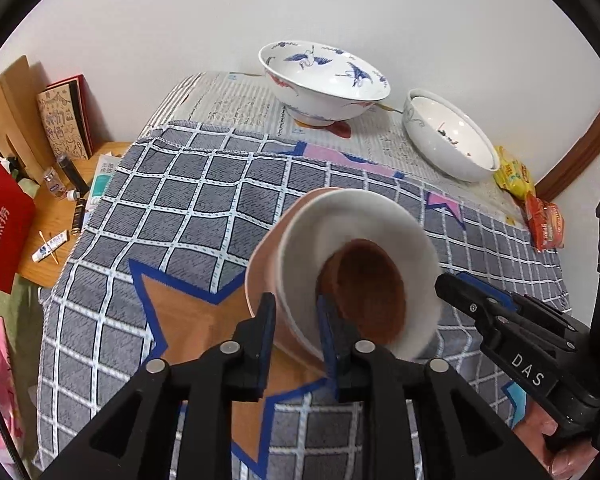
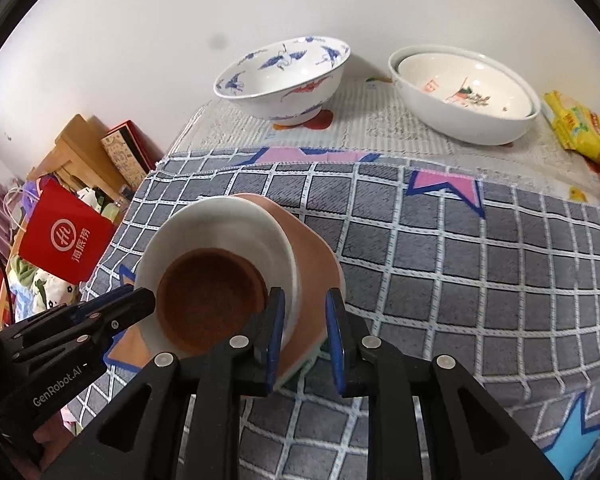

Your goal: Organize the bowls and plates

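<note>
Because the task is to sort crockery by kind, the grey checked blanket (image 1: 204,216) serves as the working ground, with a printed sheet (image 1: 236,108) at its far end acting as the parking place for finished pieces. On that sheet stands the blue crane-pattern bowl (image 1: 320,92), upright and alone. Well apart to its right is a pair of white bowls (image 2: 460,92), one nested in the other, which suggests that like is being put with like.

Nearer, on the blanket, sits the stack in hand: a pink plate (image 2: 316,264) at the bottom, a white plate (image 2: 220,224) on it and a small brown dish (image 2: 212,296) in the middle. They run widest to narrowest, so each is cradled by the one beneath.

From opposite sides, the left gripper (image 1: 296,328) and the right gripper (image 2: 304,320) each straddle the stack's rim, a hold that would keep the pile level between two hands. Each has one finger over the white plate and one outside the pink edge. Both pairs of jaws stand a little apart, and the pads seem not to bite, so I judge the stack to be resting on the blanket and not carried.
</note>
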Available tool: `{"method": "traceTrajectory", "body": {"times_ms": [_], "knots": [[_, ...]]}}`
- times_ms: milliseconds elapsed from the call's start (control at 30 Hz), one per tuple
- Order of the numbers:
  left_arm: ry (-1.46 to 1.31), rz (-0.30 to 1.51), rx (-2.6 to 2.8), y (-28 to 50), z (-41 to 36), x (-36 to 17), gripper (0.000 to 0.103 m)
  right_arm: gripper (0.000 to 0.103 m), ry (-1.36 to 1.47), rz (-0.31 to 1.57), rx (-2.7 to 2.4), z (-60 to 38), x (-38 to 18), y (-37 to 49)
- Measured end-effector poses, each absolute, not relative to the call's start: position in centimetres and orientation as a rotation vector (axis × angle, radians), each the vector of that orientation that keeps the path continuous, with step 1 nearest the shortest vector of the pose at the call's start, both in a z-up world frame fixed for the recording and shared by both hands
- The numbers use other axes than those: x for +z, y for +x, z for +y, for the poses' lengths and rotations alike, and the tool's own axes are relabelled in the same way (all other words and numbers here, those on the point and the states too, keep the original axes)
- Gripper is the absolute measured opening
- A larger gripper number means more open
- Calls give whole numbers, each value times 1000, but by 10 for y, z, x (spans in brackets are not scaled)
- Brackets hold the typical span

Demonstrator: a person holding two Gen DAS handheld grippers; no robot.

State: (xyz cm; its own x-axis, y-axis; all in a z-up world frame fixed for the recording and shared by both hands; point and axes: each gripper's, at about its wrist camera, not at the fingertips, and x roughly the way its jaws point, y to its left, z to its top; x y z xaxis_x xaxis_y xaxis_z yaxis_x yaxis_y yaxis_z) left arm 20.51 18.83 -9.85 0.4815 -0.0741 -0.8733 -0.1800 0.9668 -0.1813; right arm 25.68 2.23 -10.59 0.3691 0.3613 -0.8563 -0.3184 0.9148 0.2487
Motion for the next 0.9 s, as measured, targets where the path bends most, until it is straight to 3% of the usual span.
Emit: {"method": "traceTrajectory", "body": {"times_ms": [133, 200, 300, 567, 733, 900], "knots": [[-246, 1047, 51, 190, 172, -82, 22, 31, 18, 1065, 413, 6, -90, 238], [-238, 1032, 39, 184, 163, -75, 26, 40, 9, 1046, 391, -5, -83, 229], [-223, 1007, 18, 173, 146, -63, 31, 46, 5, 1013, 343, -29, -69, 212], [-180, 935, -35, 134, 96, -39, 54, 47, -41, 955, 243, -85, -40, 160], [-173, 882, -47, 104, 69, -29, 61, 49, -24, 930, 166, -122, -29, 124], [-145, 859, -47, 80, 48, -23, 72, 74, 96, 892, 144, -162, -18, 91]]}}
